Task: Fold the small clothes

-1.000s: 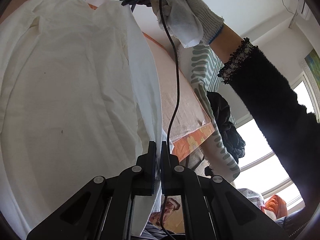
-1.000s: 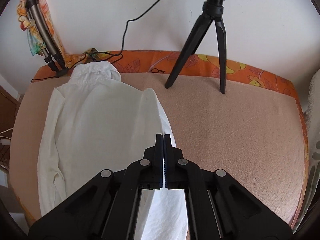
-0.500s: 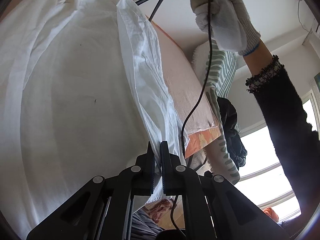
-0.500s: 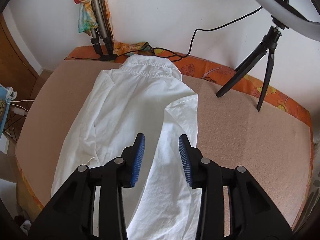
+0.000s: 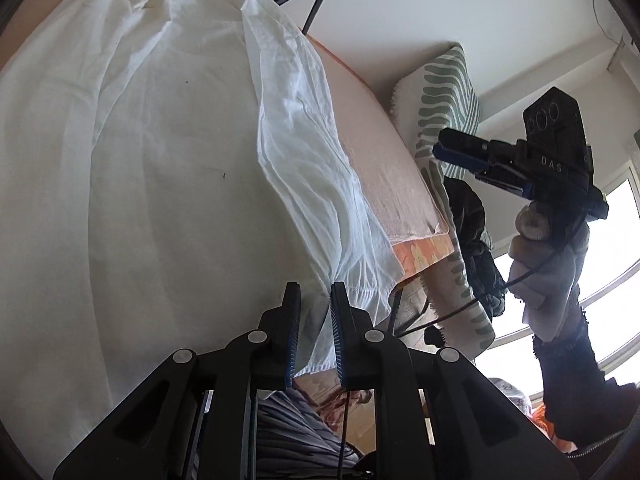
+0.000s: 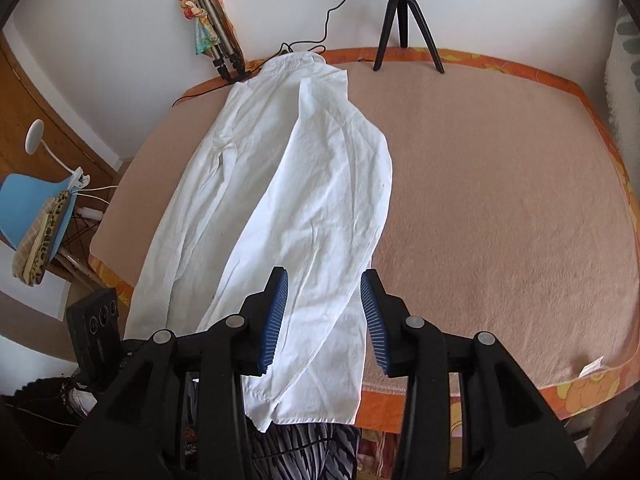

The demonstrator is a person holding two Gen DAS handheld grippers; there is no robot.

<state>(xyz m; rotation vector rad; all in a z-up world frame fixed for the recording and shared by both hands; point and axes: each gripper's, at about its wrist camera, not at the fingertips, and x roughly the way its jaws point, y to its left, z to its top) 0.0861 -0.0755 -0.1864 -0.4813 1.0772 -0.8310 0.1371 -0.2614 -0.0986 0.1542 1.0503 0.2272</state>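
Creased cloth shirt point(image 6: 304, 184) (fuzzy blanket point(image 6: 500, 200))

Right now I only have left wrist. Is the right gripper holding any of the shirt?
Observer: No. The right gripper has just opened its jaws and nothing is between the pads. The white shirt lies flat on the table beyond them.
Operator: Is the other sleeve folded in yet?
Observer: No. That sleeve runs straight down the shirt's outer edge, at picture left, and is not laid across the body.
Operator: What's past the collar?
Observer: The collar sits at the table's far edge, just right of a folded tripod leaning on the wall.
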